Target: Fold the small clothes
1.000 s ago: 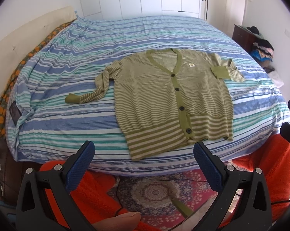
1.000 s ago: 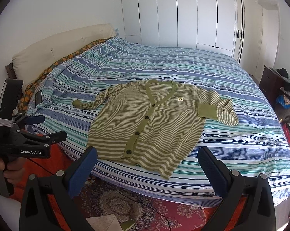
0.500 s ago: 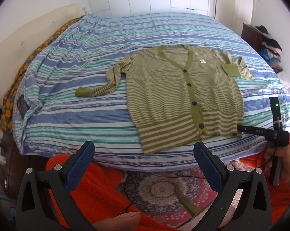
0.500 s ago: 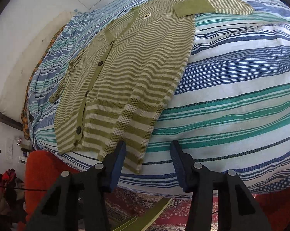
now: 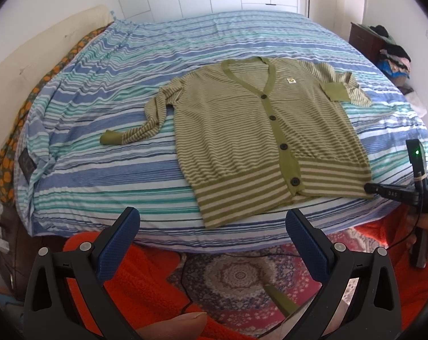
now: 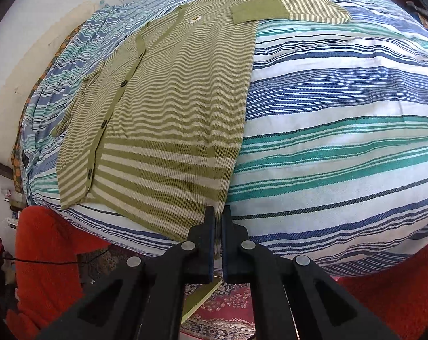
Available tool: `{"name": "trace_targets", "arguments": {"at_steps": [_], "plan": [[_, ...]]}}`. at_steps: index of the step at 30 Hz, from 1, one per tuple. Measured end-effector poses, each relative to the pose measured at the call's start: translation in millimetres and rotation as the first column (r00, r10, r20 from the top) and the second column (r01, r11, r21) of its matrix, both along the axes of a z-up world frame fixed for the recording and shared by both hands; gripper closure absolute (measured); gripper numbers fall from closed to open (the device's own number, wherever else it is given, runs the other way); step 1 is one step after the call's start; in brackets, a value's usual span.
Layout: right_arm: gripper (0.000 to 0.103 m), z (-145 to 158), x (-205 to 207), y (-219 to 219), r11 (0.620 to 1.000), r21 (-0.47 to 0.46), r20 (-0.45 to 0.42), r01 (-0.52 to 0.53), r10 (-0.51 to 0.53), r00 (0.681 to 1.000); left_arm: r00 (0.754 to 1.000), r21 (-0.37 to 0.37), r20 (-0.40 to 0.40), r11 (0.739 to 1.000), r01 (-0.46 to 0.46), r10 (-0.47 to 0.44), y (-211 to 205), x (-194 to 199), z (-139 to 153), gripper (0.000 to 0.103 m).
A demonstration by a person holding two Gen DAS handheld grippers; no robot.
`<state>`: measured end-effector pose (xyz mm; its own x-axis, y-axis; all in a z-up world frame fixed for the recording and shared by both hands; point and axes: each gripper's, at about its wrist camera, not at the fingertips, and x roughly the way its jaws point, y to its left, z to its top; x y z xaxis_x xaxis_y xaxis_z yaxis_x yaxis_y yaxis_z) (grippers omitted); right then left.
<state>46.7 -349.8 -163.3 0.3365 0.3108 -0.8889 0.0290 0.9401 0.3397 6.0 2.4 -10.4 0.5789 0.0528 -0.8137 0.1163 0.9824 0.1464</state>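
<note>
A green and cream striped cardigan (image 5: 265, 138) lies flat and buttoned on the striped bed, hem toward me. It also shows in the right wrist view (image 6: 168, 99). Its left sleeve (image 5: 134, 133) trails out to the left; its right sleeve (image 5: 338, 87) is folded in at the shoulder. My left gripper (image 5: 212, 226) is open and empty, held back over the bed's near edge. My right gripper (image 6: 218, 215) is shut on the cardigan's near right hem corner. It also shows in the left wrist view (image 5: 369, 188) at that corner.
The bed (image 5: 100, 175) has a blue, green and white striped cover. An orange blanket (image 5: 145, 280) and a patterned rug (image 5: 242, 274) lie on the floor below the near edge. A dark nightstand with piled clothes (image 5: 389, 51) stands at the right.
My right gripper has moved in to the cardigan's right hem corner and closed on it. My left gripper has shifted slightly and stayed open.
</note>
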Motion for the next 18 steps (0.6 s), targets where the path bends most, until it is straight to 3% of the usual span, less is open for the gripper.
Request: {"name": "trace_targets", "arguments": {"at_steps": [3, 5, 9, 11, 14, 18], "plan": [[0.096, 2.9, 5.6, 3.2, 1.000, 0.003, 0.005, -0.003, 0.003, 1.000, 1.000, 0.020, 0.029, 1.000, 0.009, -0.009, -2.9, -3.7, 5.4, 0.001], [0.084, 11.0, 6.6, -3.4, 1.000, -0.002, 0.010, -0.017, 0.017, 1.000, 0.999, 0.035, 0.033, 0.999, -0.003, 0.002, -0.6, -2.7, 3.9, 0.001], [0.043, 49.7, 22.5, -24.5, 0.983, -0.185, 0.133, -0.020, 0.045, 0.990, 0.999, 0.035, -0.002, 0.999, -0.036, 0.036, 6.5, 5.8, -9.4, 0.001], [0.041, 67.4, 46.6, -32.5, 0.957, -0.289, 0.200, -0.032, 0.093, 0.975, 0.999, 0.034, -0.022, 0.999, -0.042, 0.043, 6.6, 12.0, -15.3, 0.001], [0.041, 79.4, 97.3, -31.2, 0.935, -0.347, 0.287, -0.076, 0.183, 0.940, 0.999, 0.044, -0.029, 0.998, -0.044, 0.046, 1.0, 20.4, -16.8, 0.001], [0.041, 60.8, 171.6, -3.8, 0.891, -0.431, 0.306, -0.139, 0.289, 0.907, 0.998, 0.049, -0.023, 0.997, -0.056, 0.057, -4.8, 30.2, -12.8, 0.001]]}}
